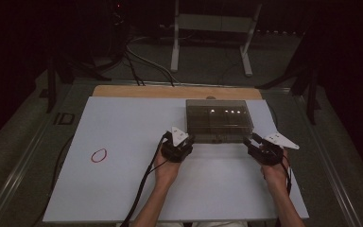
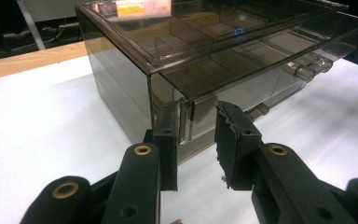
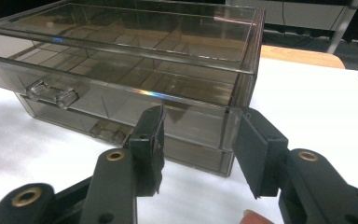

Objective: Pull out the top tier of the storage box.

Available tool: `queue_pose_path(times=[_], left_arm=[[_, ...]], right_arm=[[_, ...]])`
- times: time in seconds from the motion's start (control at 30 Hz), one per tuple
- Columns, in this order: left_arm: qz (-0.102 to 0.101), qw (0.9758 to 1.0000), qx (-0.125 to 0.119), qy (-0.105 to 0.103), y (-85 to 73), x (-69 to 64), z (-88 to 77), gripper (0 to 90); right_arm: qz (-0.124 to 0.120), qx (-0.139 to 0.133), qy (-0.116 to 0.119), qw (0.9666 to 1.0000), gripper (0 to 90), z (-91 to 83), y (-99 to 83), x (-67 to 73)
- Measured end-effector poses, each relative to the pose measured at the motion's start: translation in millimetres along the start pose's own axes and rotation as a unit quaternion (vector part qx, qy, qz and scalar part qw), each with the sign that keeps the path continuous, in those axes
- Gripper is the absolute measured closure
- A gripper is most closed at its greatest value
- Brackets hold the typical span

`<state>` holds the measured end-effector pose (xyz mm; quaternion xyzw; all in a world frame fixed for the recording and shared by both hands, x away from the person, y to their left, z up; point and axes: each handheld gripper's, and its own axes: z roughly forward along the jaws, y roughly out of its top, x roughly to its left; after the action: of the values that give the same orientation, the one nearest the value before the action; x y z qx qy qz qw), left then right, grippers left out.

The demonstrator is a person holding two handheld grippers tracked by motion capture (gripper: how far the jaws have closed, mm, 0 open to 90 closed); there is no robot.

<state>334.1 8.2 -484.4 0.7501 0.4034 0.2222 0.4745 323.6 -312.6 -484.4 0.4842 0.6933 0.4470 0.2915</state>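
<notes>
A smoky see-through drawer box [image 1: 219, 118] stands on the white board [image 1: 123, 189] toward the back right. Its upper drawer [image 3: 121, 79] sticks out a little, with a clear handle [image 3: 51, 93] on its front. My left gripper [image 1: 185, 139] is at the box's front left corner [image 2: 198, 116], and its pads [image 2: 167, 140] close around that corner low down. My right gripper [image 1: 252, 141] is at the front right corner [image 3: 235, 135], one pad [image 3: 151, 135] on the front face and the other against the side. Both hands rest on the board.
A red rubber band [image 1: 99, 155] lies on the left part of the board. A wooden table edge [image 1: 170, 91] shows behind the board. Cables [image 1: 137, 66] and a metal stand [image 1: 212, 23] are on the floor beyond.
</notes>
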Motion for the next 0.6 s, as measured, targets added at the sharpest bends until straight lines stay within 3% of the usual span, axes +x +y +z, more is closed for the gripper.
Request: queue_pose_path(times=[0.6], left_arm=[[-0.004,0.9999,0.004,-0.016,-2.2,-6.6,-14.6,72.2]], right_arm=[[-0.001,0.006,0.007,1.0,55.7,-16.5,-2.8,2.9]])
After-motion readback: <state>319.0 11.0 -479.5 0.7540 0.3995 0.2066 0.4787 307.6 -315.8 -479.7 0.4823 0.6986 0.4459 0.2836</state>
